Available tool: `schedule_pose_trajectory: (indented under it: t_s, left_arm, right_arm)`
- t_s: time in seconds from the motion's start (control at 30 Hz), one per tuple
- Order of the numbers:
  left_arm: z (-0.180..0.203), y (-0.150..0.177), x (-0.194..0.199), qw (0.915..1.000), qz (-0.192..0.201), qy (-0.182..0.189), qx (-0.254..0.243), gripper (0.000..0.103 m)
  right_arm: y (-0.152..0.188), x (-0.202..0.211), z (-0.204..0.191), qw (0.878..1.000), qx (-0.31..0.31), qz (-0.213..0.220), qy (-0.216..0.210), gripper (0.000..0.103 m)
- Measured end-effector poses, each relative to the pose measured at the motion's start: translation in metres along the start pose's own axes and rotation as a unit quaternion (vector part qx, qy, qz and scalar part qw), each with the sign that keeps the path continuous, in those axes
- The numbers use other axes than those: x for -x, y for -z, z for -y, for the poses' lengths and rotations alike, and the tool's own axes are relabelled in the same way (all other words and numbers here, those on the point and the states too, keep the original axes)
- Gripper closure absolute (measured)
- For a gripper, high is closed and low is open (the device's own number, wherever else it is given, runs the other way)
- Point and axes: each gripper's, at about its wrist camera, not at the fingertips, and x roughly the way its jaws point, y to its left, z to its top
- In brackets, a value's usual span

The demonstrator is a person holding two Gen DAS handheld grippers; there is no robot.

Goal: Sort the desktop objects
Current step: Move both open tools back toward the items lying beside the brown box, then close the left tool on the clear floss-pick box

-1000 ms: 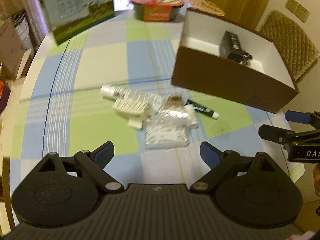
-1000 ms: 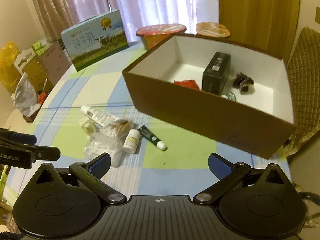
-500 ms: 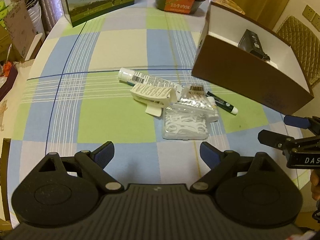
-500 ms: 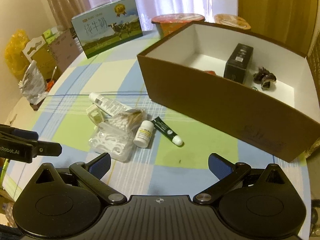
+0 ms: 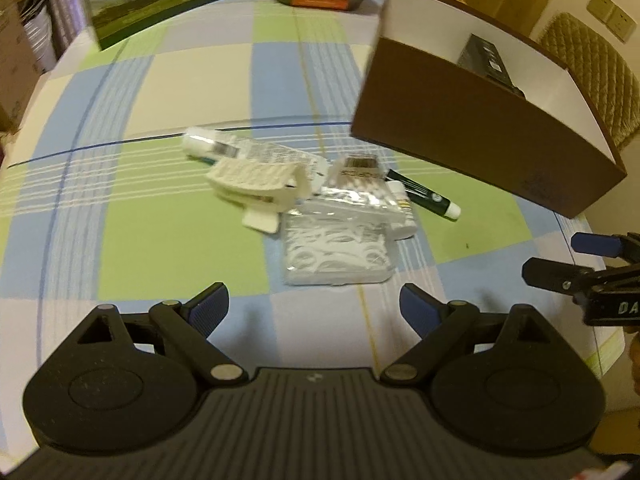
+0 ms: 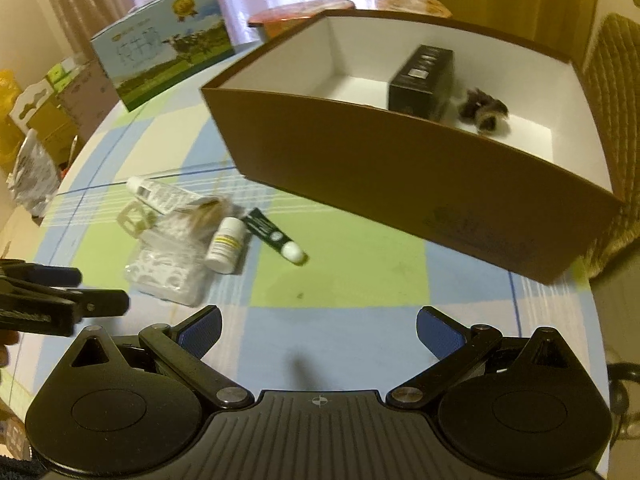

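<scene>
Clutter pile on the checked tablecloth point(image 5: 168, 240), just left of the brown box point(image 6: 400, 184): floss-pick bag point(image 5: 336, 256), white clip point(image 5: 260, 184), white tube point(image 5: 212, 146), small white bottle point(image 6: 226, 245), dark tube point(image 6: 272, 236) lying nearest the box. Black carton point(image 6: 422, 80) inside the box. Left gripper point(image 5: 314, 308) and right gripper point(image 6: 318, 330) both spread wide, empty, above bare cloth short of the pile.

tubes point(image 6: 162, 195): 2 | bottle point(image 6: 225, 249): 1 | floss bag point(image 5: 336, 254): 1 | clip point(image 5: 260, 184): 1 | box point(image 6: 400, 184): 1
</scene>
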Motion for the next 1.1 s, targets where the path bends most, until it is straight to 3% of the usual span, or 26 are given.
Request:
schedule_pose_trajectory:
  t_s: [0.5,0.63,0.97,1.1]
  left_arm:
    - [0.029,-0.013,-0.060,0.9995,0.002,-0.021,-0.022,0.013]
    - [0.034,-0.012,-0.066,0.9982,0.013,-0.043,-0.039,0.020]
    - [0.010,0.021,-0.044,0.9970,0.009,-0.049,-0.059,0.020]
    - [-0.017,0.036,-0.031,0.9976,0.000,-0.065,-0.026,0.020]
  right_arm:
    - [0.006,-0.003,0.038,0.999,-0.037,-0.018,0.013,0.002]
    - [0.006,-0.006,0.040,0.999,-0.035,-0.022,0.012,0.002]
    - [-0.003,-0.018,0.027,0.999,-0.011,-0.029,-0.012,0.002]
    - [-0.006,-0.026,0.017,0.999,0.002,-0.033,-0.023,0.002]
